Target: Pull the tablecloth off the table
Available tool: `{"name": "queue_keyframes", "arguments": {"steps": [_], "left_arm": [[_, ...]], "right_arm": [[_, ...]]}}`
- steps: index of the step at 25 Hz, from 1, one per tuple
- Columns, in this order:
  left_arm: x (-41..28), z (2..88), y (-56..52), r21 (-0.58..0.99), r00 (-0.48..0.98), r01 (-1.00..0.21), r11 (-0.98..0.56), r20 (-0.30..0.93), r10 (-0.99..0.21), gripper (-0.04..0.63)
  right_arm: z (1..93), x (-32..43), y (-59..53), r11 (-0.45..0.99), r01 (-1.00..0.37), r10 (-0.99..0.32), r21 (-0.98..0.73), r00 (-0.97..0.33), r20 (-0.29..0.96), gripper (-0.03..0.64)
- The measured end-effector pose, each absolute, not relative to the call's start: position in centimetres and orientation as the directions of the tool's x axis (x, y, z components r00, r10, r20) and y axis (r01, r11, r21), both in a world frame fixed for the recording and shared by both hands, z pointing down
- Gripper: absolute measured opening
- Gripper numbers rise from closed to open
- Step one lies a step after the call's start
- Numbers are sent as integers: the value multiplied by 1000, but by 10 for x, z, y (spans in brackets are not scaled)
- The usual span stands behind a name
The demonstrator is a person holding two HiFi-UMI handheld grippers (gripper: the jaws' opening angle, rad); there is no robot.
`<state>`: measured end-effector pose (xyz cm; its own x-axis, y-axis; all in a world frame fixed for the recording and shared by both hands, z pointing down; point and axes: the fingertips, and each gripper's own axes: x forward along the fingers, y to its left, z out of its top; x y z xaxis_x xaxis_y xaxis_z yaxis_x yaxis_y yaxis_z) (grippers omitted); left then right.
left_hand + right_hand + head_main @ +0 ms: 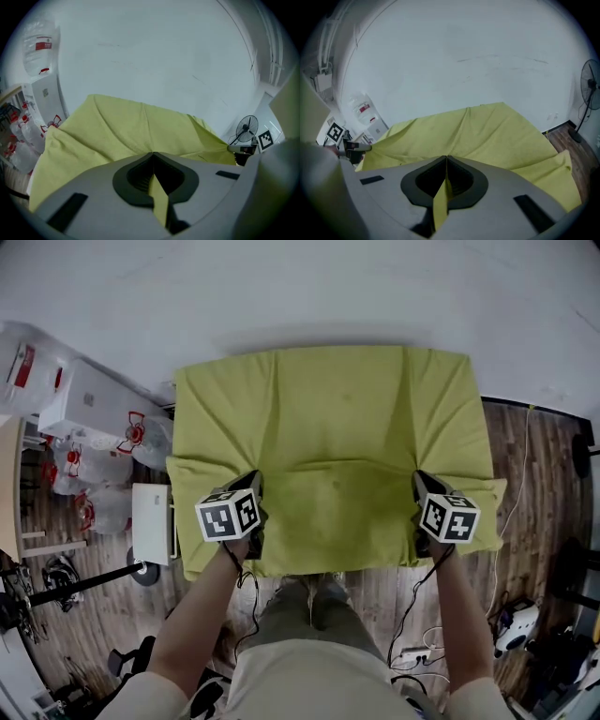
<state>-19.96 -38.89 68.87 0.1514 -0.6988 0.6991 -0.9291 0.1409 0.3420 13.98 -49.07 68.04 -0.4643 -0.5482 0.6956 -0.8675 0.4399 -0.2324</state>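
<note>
Currently both jaws are closed on cloth. Left gripper: a thin fold of the yellow-green tablecloth is pinched between the shut jaws and shows edge-on in the left gripper view. Right gripper: same, a narrow fold is clamped between shut jaws.

In the head view the grippers are set at the near edge of the tablecloth, one towards each front corner, well apart. The cloth is drawn up into a small peak at each grip point, and creases run from both towards the far edge. The rest is spread over the table, which is fully covered, with the near hem hanging over the front.

Marker cubes are seen on top of both grippers. A wood floor is seen around the table, a white box and bagged bottles to its left, and a fan off to its right.
</note>
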Motion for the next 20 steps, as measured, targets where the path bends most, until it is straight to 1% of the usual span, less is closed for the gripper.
{"name": "queue_keyframes", "arguments": {"steps": [5,10,16,20], "left_arm": [[-186,650,-383,356,167,-930,90,628,-760,18],[-186,612,-381,330,167,-943,44,584,-794,18],[-207,561,-370,337,142,-940,46,511,-848,18],[-224,511,-364,384,112,-921,67,426,-898,18]], "right_arm": [[638,122,-476,445,-841,-588,-307,-534,607,31],[593,106,-470,471,-830,-635,-298,-554,538,31],[541,104,-463,478,-816,-678,-324,-578,454,31],[498,104,-459,492,-808,-711,-326,-588,386,31]]}}
